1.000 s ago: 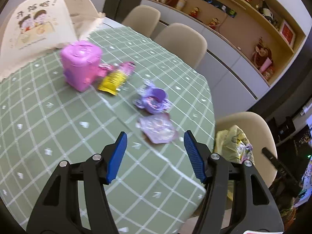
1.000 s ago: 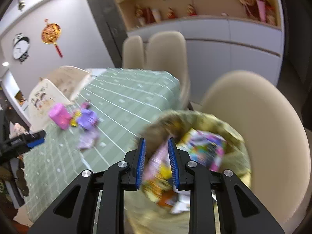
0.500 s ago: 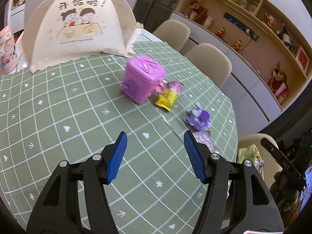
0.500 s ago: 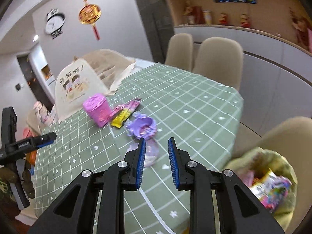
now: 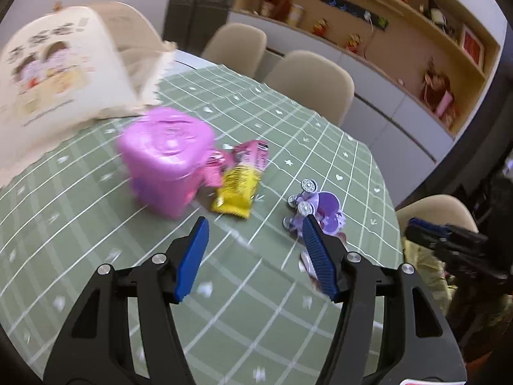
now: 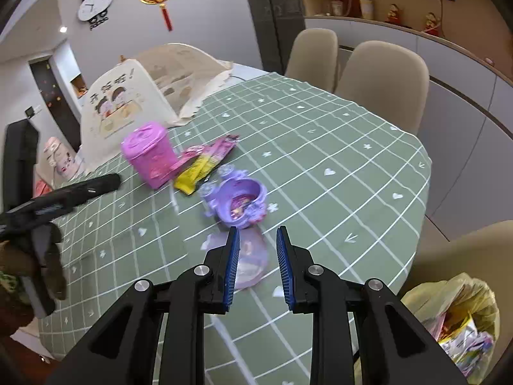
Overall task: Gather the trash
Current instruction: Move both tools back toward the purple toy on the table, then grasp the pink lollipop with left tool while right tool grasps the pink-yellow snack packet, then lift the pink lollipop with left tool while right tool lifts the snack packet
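Two grippers hang over the green checked tablecloth [image 6: 336, 147], both empty. The right gripper [image 6: 258, 266] has its blue pads [image 6: 231, 264] parted by a narrow gap with nothing pressed between them; just past its tips, on the cloth, lies a flat pale purple wrapper [image 6: 251, 258], partly hidden behind the left pad. Beyond that wrapper sits a lilac toy carriage [image 6: 235, 200] lying open side up, with something colourful inside it, though the blur makes it hard to say what. Farther on are a yellow wrapper [image 6: 192, 176] and a pink wrapper [image 6: 211, 154], both touching or nearly touching a pink lidded bin [image 6: 149, 154]. A cream mesh food cover [image 6: 128, 99] stands behind the bin.

The left gripper [image 5: 253, 256] is spread wider, roughly half open, with only cloth showing between its pads. Its right pad overlaps the lilac toy carriage [image 5: 323, 211] in that view; the yellow wrapper [image 5: 237, 192] and the pink lidded bin [image 5: 166, 157] lie ahead of it.

Off the table's near edge, on a beige chair [image 6: 474, 250], a yellowish trash bag [image 6: 458, 317] sits open with coloured wrappers inside.
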The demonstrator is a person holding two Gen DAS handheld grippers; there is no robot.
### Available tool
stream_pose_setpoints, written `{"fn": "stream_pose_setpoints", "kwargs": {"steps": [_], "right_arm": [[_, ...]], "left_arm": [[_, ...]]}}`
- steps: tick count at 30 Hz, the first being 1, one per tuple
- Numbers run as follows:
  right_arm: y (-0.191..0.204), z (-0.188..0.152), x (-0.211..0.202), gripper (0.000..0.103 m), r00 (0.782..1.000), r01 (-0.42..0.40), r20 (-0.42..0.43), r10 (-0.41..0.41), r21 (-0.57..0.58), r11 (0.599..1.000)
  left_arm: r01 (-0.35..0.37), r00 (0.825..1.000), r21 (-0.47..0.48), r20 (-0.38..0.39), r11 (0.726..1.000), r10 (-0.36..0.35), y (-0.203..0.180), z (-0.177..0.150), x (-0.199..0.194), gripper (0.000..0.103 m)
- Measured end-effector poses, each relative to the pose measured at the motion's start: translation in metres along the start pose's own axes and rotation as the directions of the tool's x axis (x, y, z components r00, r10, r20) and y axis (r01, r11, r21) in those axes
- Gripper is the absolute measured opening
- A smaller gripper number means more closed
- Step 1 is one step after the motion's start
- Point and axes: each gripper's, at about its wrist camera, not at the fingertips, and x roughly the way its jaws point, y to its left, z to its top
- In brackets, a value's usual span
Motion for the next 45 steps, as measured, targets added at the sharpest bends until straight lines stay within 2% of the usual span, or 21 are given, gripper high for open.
{"fn": "stream_pose_setpoints", "kwargs": {"steps": [3,6,11,15,17,18,19,21,24,28,30,33,37,43,45], "right_arm": [[-0.01,0.006,0.008,0.024,1.0,0.012,-0.012,-0.012,0.028,1.0],[-0.018,0.012,0.017,0.024,1.0,0.022,-0.022,-0.021,0.053,0.998],[-0.027,0.016,0.037,0.024,0.999,0.015,-0.04,-0.011,0.108,0.994],[-0.025,0.02,0.055,0.024,0.998,0.012,-0.063,-0.005,0.104,0.994],[-0.023,0.024,0.061,0.024,0.998,0.007,-0.069,0.0,0.098,0.995],[-0.021,0.028,0.064,0.024,0.998,0.002,-0.07,0.005,0.089,0.996],[-0.019,0.03,0.066,0.024,0.997,-0.003,-0.071,0.009,0.084,0.996],[-0.014,0.036,0.072,0.024,0.997,-0.019,-0.073,0.024,0.07,0.997],[-0.001,0.05,0.086,0.024,0.995,-0.052,-0.086,0.057,0.057,0.997],[0.022,0.076,0.116,0.026,0.987,-0.094,-0.126,0.103,0.072,0.993],[0.033,0.088,0.135,0.034,0.985,-0.083,-0.145,0.096,0.095,0.992],[0.053,0.102,0.158,0.035,0.983,-0.076,-0.155,0.096,0.129,0.989],[0.076,0.111,0.19,0.035,0.982,-0.004,-0.186,0.027,0.125,0.992],[0.103,0.107,0.218,0.035,0.972,0.051,-0.229,-0.044,0.023,0.998],[0.112,0.101,0.22,0.035,0.972,0.063,-0.227,-0.068,-0.03,0.998]], "left_arm": [[0.006,0.999,0.012,-0.037,1.0,-0.006,-0.001,0.013,0.037,0.057],[-0.028,0.999,-0.01,-0.045,1.0,0.028,0.008,0.027,0.062,0.057],[-0.068,0.996,-0.072,-0.054,0.995,0.065,0.025,0.039,0.081,0.057],[-0.113,0.99,-0.095,-0.093,0.989,0.104,0.038,0.036,0.099,0.057],[-0.119,0.988,-0.136,-0.118,0.984,0.103,0.046,0.035,0.107,0.052],[-0.125,0.987,-0.155,-0.121,0.98,0.107,0.049,0.035,0.109,0.045],[-0.132,0.986,-0.183,-0.121,0.974,0.111,0.052,0.035,0.109,0.032],[-0.127,0.987,-0.205,-0.124,0.971,0.102,0.056,0.035,0.107,0.018],[-0.086,0.992,-0.216,-0.114,0.973,0.062,0.06,0.029,0.093,0.018],[-0.057,0.989,-0.158,-0.14,0.986,0.035,0.056,0.007,0.067,0.018],[-0.08,0.984,-0.127,-0.167,0.989,0.059,0.058,-0.011,0.051,0.018],[-0.122,0.979,-0.145,-0.18,0.982,0.095,0.072,-0.03,0.032,0.018],[-0.173,0.976,-0.223,-0.17,0.959,0.136,0.102,-0.047,0.004,0.019],[-0.179,0.981,-0.276,-0.117,0.944,0.152,0.12,-0.055,-0.021,0.04],[-0.172,0.984,-0.291,-0.101,0.941,0.149,0.122,-0.053,-0.024,0.041]]}}
